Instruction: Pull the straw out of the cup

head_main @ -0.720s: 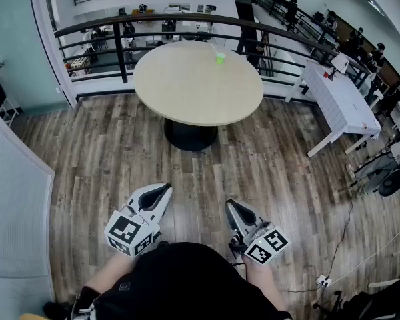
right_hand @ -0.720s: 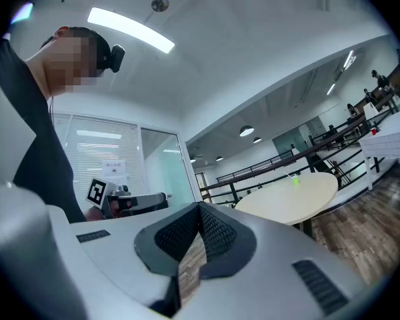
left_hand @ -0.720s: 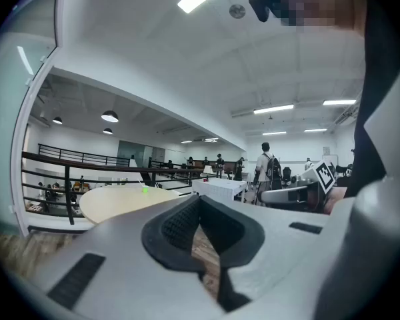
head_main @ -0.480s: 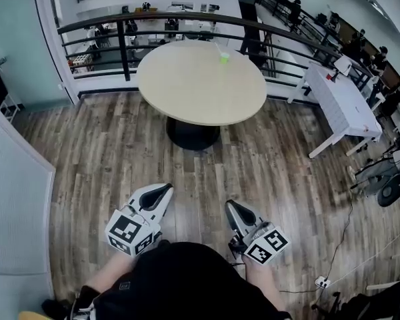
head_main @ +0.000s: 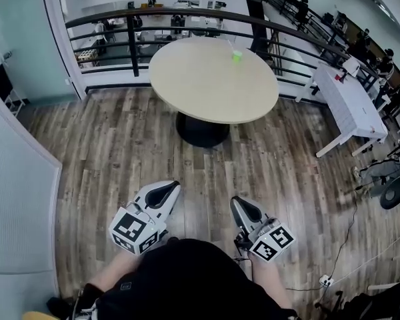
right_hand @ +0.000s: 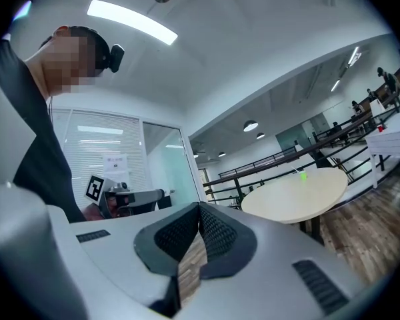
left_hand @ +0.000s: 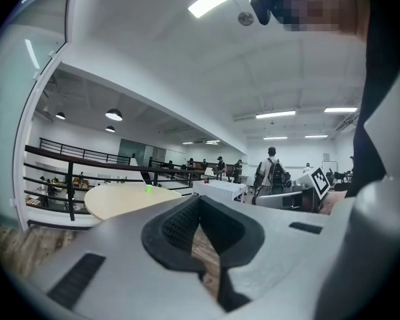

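Approach step. Cup (head_main: 237, 56) stands on the worktop's (head_main: 200, 89) far edge; straw too small to confirm. Left gripper (head_main: 167, 192) and right gripper (head_main: 243, 209) well short of the worktop, fingers clenched, empty. Next: close in, unclench one gripper, pinch the straw.

readable text: none | paper sign (right_hand: 115, 163) on glass wall (right_hand: 161, 169): print too small to read

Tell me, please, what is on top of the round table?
A small green cup stands on the round table, near its far edge, with a thin straw sticking out. What the cup holds is too small to tell.
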`<state>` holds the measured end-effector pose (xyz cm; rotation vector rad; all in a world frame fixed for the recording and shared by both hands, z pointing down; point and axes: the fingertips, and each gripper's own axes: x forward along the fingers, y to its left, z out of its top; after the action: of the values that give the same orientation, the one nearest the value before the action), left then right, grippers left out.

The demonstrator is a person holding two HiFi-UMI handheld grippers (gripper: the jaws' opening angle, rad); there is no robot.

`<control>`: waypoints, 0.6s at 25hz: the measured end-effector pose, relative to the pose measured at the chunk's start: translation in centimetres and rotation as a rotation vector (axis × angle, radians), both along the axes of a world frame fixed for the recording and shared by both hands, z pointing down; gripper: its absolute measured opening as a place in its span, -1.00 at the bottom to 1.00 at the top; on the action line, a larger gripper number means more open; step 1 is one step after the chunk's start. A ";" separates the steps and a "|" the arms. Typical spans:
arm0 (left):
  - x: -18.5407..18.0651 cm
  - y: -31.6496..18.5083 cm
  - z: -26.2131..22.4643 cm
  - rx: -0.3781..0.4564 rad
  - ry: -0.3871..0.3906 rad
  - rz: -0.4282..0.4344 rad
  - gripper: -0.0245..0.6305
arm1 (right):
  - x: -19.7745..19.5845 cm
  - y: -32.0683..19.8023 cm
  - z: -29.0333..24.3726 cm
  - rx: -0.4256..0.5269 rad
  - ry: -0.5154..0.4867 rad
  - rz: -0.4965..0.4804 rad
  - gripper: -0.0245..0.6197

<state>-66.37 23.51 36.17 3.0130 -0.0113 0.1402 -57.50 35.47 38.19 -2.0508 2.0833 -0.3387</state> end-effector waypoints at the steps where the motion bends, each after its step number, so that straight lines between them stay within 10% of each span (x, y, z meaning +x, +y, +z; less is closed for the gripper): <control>1: -0.3 -0.3 -0.1 0.005 0.001 0.004 -0.90 | -0.4 -0.4 0.2 -0.012 0.000 -0.005 -0.86; 15: 2.6 -3.7 3.8 -0.065 -0.056 0.029 -0.90 | 1.9 -3.2 3.6 -0.081 -0.089 0.026 -0.86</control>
<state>-63.80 19.82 39.94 2.9445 0.0310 0.2234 -55.60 32.32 41.74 -2.0659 2.0207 -0.5086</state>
